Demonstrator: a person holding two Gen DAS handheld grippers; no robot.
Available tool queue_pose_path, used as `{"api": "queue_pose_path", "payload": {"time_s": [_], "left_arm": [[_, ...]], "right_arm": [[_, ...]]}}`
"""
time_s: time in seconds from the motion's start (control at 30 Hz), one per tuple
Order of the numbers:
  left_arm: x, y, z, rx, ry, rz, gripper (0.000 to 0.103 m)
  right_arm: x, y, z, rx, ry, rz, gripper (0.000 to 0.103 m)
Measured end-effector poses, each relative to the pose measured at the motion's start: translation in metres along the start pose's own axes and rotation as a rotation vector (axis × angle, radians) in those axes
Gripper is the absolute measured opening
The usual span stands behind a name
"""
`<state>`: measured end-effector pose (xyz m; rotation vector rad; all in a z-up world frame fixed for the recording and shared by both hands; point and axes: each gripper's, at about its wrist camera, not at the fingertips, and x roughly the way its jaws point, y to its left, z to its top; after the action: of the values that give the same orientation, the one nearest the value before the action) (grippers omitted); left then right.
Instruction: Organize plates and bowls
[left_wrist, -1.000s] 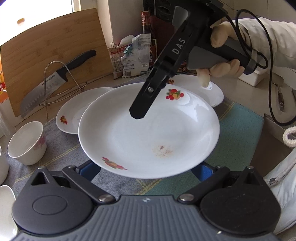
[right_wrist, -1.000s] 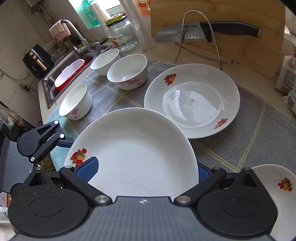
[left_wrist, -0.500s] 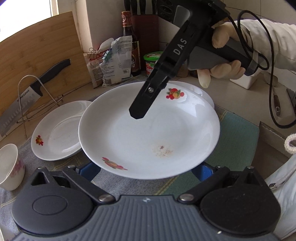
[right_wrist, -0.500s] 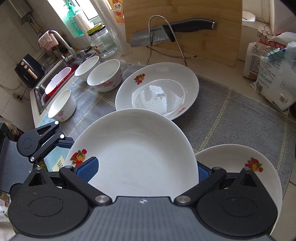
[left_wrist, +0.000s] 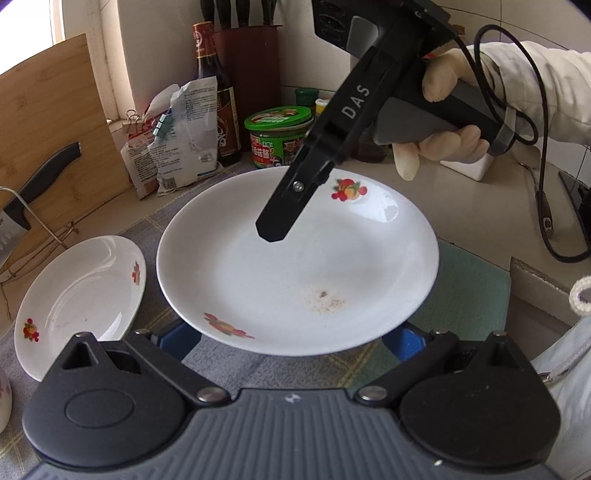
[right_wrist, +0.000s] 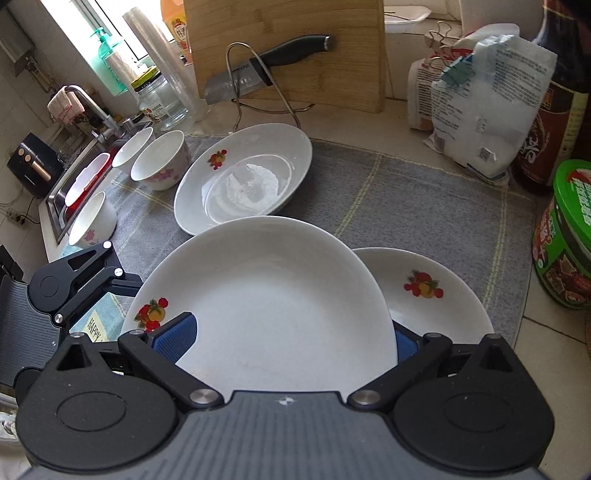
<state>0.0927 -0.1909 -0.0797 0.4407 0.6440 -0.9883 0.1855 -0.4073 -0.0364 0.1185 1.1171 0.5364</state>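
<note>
A white deep plate (left_wrist: 295, 266) with fruit decals hangs above the grey mat, held between both grippers. My left gripper (left_wrist: 290, 339) has its blue pads spread wide under the plate's near rim. In the right wrist view the same plate (right_wrist: 273, 295) slants between the pads of my right gripper (right_wrist: 288, 339), one pad over the rim and one behind it. A second plate (right_wrist: 432, 295) lies on the mat just below and to the right. A third plate (right_wrist: 243, 184) lies further back. Three white bowls (right_wrist: 162, 162) stand at the left.
A knife on a wire rack (right_wrist: 255, 74) leans against a wooden board (right_wrist: 295, 48). Clipped bags (right_wrist: 480, 103), a dark sauce bottle (left_wrist: 214, 92) and a green-lidded jar (left_wrist: 277, 136) crowd the back right. A sink (right_wrist: 77, 177) is far left. A gloved hand (left_wrist: 443, 110) holds the right gripper.
Both grippers have carried the plate to the right across the mat. The bowls and knife rack have slid left in both views, and the second plate now lies close beneath.
</note>
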Motion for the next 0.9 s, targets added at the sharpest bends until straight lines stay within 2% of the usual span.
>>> {"api": "queue_pose_path", "payload": {"time_s": [0.47,0.9], "left_arm": [[0.022,0.004,0.015,0.011,0.031,-0.038,0.102],[0.03,0.007,0.02,0.011,0.053,-0.049,0.102]], "right_arm": [[0.0,-0.032,-0.011,0.058,-0.007,-0.008,0.103],[0.008,-0.04,-0.013,0.067,-0.002,-0.025,0.103]]}}
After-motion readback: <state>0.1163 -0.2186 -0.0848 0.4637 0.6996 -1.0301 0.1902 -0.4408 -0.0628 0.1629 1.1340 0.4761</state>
